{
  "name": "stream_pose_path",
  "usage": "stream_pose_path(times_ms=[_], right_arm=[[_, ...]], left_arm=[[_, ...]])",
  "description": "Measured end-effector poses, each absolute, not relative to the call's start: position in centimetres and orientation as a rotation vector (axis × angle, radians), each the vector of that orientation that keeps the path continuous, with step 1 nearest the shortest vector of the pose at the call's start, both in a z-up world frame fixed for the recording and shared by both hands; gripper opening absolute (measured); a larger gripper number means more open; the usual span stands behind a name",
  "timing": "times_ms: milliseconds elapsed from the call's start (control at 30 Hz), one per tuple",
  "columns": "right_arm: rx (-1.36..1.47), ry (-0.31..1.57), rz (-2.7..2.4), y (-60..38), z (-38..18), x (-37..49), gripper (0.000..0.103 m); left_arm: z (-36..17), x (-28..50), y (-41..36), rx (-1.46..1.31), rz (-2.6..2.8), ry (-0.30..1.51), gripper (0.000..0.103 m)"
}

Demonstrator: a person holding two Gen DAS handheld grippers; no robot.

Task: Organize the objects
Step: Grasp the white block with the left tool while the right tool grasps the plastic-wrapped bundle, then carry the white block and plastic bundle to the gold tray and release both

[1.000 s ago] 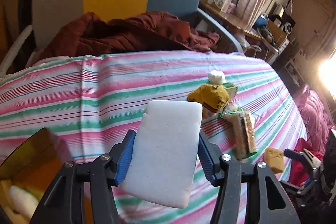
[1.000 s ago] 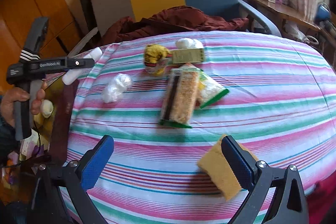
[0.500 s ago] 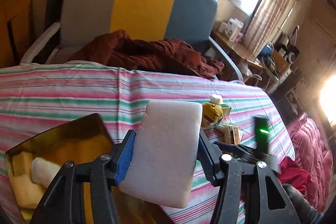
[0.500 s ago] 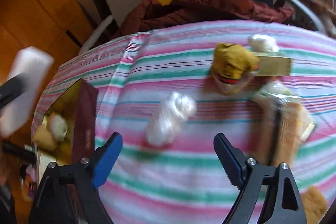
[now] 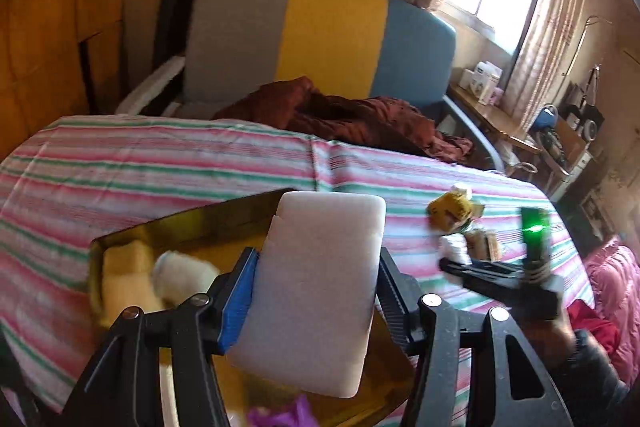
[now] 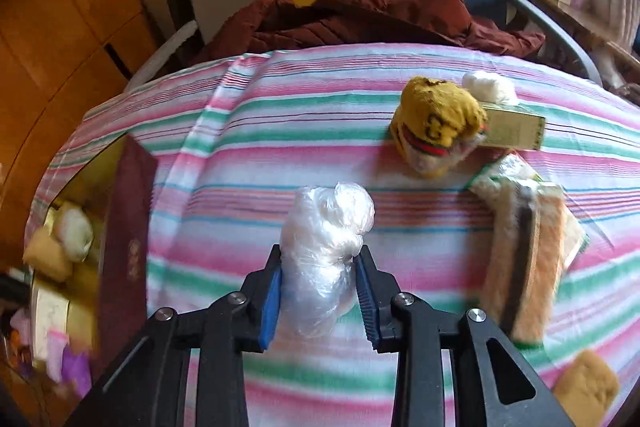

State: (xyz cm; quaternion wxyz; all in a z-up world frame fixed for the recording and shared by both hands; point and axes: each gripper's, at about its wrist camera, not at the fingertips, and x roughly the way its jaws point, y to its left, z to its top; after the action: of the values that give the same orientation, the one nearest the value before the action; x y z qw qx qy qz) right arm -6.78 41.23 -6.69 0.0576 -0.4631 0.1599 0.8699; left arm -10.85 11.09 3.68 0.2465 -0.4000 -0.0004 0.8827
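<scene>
My left gripper [image 5: 316,291] is shut on a white foam block [image 5: 320,287] and holds it above a gold-lined box [image 5: 192,223] at the table's left edge. The box holds a yellow sponge [image 5: 124,267] and a white ball [image 5: 182,273]. My right gripper [image 6: 318,291] is shut on a crumpled clear plastic bag [image 6: 324,243] lying on the striped tablecloth [image 6: 248,155]. The box also shows in the right wrist view [image 6: 124,227], left of the bag.
On the cloth lie a yellow sock bundle [image 6: 436,123], a white wad [image 6: 488,87], a green-gold carton [image 6: 516,127], packaged sponges [image 6: 528,239] and a loose yellow sponge [image 6: 586,383]. A chair with a maroon garment [image 6: 360,19] stands behind the table.
My left gripper carried the foam block leftward to over the box. My right gripper moved from the yellow sponge to the plastic bag and closed on it.
</scene>
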Motion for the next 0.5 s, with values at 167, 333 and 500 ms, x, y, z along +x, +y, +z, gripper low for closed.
stream_pose_path(times_ms=[167,333,500], right_arm=[[-1.372,0.483,2.732,38.6,-4.7,-4.5,0.034],[-1.352,0.457,2.861,34.3,-2.5,-3.8,0.034],[-1.378,0.391,2.966,29.6,-1.3,-3.6,0.034]], left_arm=[[2.6,-8.7,8.9,-1.082,2.485,0.008,0.058],[2.0,-6.7,7.7,-1.047,2.549,0.066,0.058],[1.8,-5.0,6.8,-1.017,2.572,0.089,0.058]])
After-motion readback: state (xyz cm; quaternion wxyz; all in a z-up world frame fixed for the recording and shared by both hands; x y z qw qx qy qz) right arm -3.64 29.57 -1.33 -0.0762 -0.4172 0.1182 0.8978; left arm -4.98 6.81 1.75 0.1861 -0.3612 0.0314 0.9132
